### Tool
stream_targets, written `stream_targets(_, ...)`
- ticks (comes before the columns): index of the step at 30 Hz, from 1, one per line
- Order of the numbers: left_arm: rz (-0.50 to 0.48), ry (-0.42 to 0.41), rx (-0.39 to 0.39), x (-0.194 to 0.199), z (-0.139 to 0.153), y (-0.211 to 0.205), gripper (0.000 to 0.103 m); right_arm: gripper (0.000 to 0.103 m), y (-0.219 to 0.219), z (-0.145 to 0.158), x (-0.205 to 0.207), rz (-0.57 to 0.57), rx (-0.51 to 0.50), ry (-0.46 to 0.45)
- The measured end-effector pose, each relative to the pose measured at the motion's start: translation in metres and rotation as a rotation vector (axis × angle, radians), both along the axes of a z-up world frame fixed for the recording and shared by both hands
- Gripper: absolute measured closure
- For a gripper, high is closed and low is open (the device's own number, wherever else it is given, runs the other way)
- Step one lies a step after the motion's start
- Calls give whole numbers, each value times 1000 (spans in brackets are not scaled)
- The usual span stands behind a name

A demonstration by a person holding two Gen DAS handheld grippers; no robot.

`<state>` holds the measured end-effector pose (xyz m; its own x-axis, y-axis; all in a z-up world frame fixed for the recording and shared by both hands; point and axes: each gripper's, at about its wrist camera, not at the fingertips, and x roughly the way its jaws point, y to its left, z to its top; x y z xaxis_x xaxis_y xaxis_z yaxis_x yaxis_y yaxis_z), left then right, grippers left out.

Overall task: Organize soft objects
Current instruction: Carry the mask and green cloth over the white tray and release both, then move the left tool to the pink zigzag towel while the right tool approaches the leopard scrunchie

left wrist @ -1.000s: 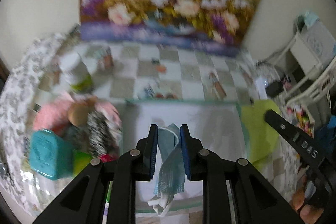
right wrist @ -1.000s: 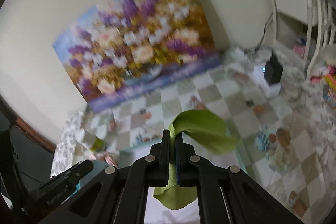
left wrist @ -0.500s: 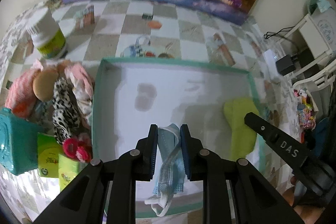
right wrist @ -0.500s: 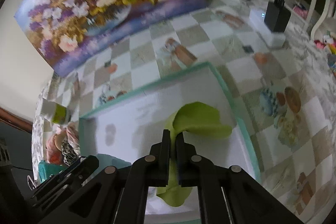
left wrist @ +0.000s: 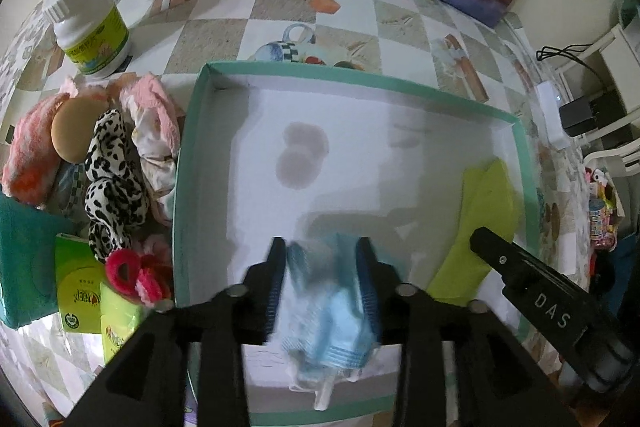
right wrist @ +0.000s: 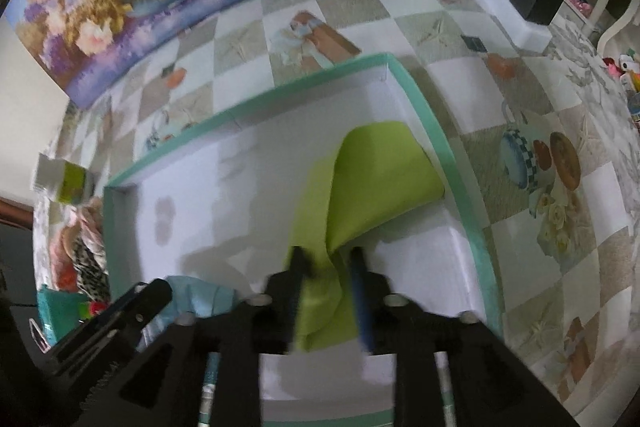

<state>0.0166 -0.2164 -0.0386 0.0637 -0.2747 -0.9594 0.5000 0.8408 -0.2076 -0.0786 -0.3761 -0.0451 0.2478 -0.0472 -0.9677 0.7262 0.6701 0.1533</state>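
— Both grippers have come down over the box (left wrist: 188,163) since a second ago, and their jaws have just been opening. What does the left wrist view give?

— Left gripper (left wrist: 322,259) stands with its jaws apart, the blue face mask (left wrist: 328,311) loose between them over the near part of the white box floor. Motion blur smears the fingers (left wrist: 276,275) and the mask's top edge, so I cannot tell whether a pad touches it. Its white ear loop hangs below, partly cut off by the gripper body.

— And beside the box?

— A heap of soft things: a leopard-print scrunchie (left wrist: 112,187), a pink plush piece (left wrist: 156,115), a red scrunchie (left wrist: 124,273). A teal box (left wrist: 28,259) is cut by the frame's left edge. A white bottle (left wrist: 90,27) stands behind.

— The right wrist view?

— Right gripper (right wrist: 328,259) has its jaws parted too, with the green cloth (right wrist: 380,171) between them, curling against the box's right wall. Fingers are blurred here as well; contact is unclear. The cloth's lower end is hidden behind the gripper body. The left gripper's tip shows bottom left, covering part of the mask.
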Motion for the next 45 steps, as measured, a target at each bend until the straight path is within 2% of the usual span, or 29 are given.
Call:
stream_targets(3, 1, -8, 13, 0, -3, -3, 50, 61, 2, 0, 2, 13, -11, 8)
stream_targets(4, 4, -12, 17, 1, -3, -4, 42, 58, 2, 1, 2, 16, -16, 10)
stream_targets(6, 10, -25, 20, 2, -2, -3, 35, 41, 3, 2, 4, 20, -30, 18)
stream_targets(10, 20, -64, 24, 5, 4, -2, 24, 34, 2, 3, 4, 22, -45, 31)
stream_targets(12, 24, -85, 27, 7, 8, -1, 19, 28, 2, 4, 3, 21, -65, 44)
stream_targets(16, 32, -99, 10, 11, 17, 2, 16, 21, 2, 7, 2, 25, -84, 53)
stream_targets(19, 42, -119, 13, 13, 23, 4, 12, 20, 4, 11, 3, 34, -84, 41)
stream_targets(31, 54, -165, -18, 17, 57, 21, 12, 20, 1, 50, 2, -9, -133, -60)
stream_targets(35, 57, -174, -2, 21, 65, 29, 12, 20, 1, 52, 2, -13, -136, -68)
stream_targets(39, 110, -186, -24, 33, 77, 51, 12, 20, 4, 48, 3, -9, -129, -54)
stream_targets(45, 235, -231, -27, 59, 94, 100, 12, 20, 20, 56, 14, 43, -128, -89)
